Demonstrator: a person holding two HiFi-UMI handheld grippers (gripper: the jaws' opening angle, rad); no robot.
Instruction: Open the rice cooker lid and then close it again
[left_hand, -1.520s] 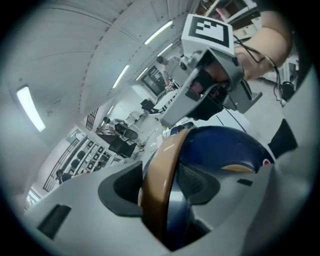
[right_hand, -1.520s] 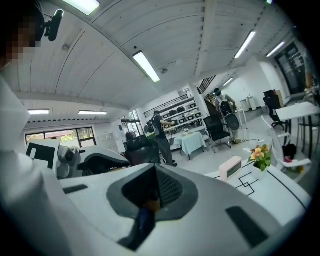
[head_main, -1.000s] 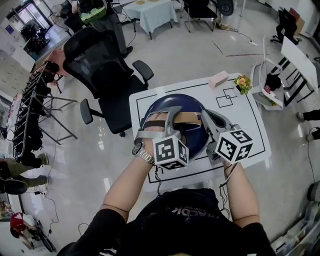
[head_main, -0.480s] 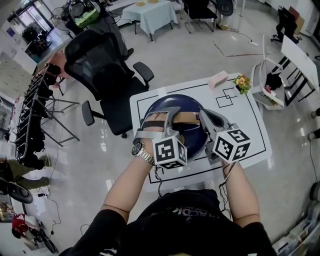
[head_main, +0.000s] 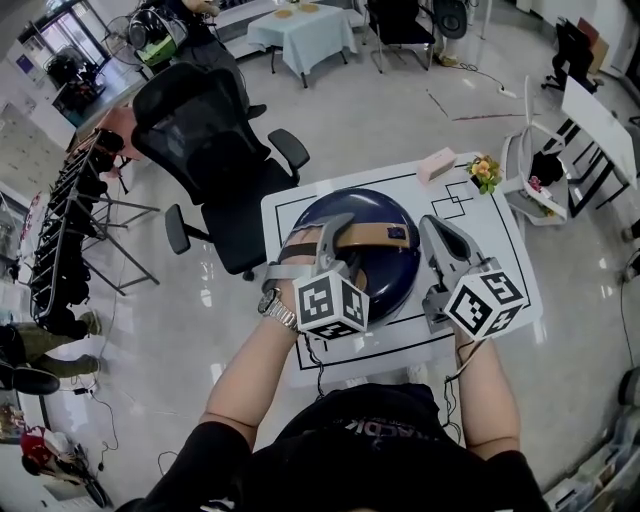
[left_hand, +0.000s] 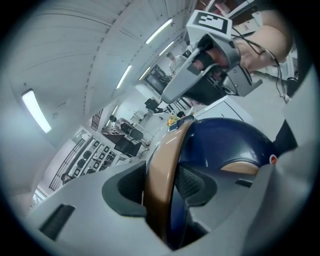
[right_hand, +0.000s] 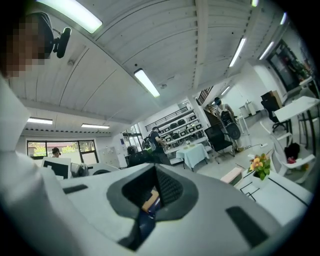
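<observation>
The dark blue rice cooker (head_main: 372, 268) stands on the white table, its domed lid down. Across its top runs a tan carrying handle (head_main: 378, 234). My left gripper (head_main: 338, 232) is shut on the left end of that handle. In the left gripper view the tan handle (left_hand: 161, 175) stands upright between both pads, with the blue lid (left_hand: 225, 142) behind it. My right gripper (head_main: 433, 226) hovers just right of the cooker, shut with nothing in it. In the right gripper view its jaws (right_hand: 151, 199) meet, and a sliver of the cooker shows through the slit.
The table (head_main: 487, 268) has black lines marked on it. A pink box (head_main: 437, 161) and a small pot of flowers (head_main: 485, 168) sit at its far right corner. A black office chair (head_main: 200, 130) stands beyond the table's left side, a white rack (head_main: 537, 175) to its right.
My right gripper has lifted and swung rightward off the cooker's top, uncovering more of the tan handle. The left gripper keeps its hold on the handle.
</observation>
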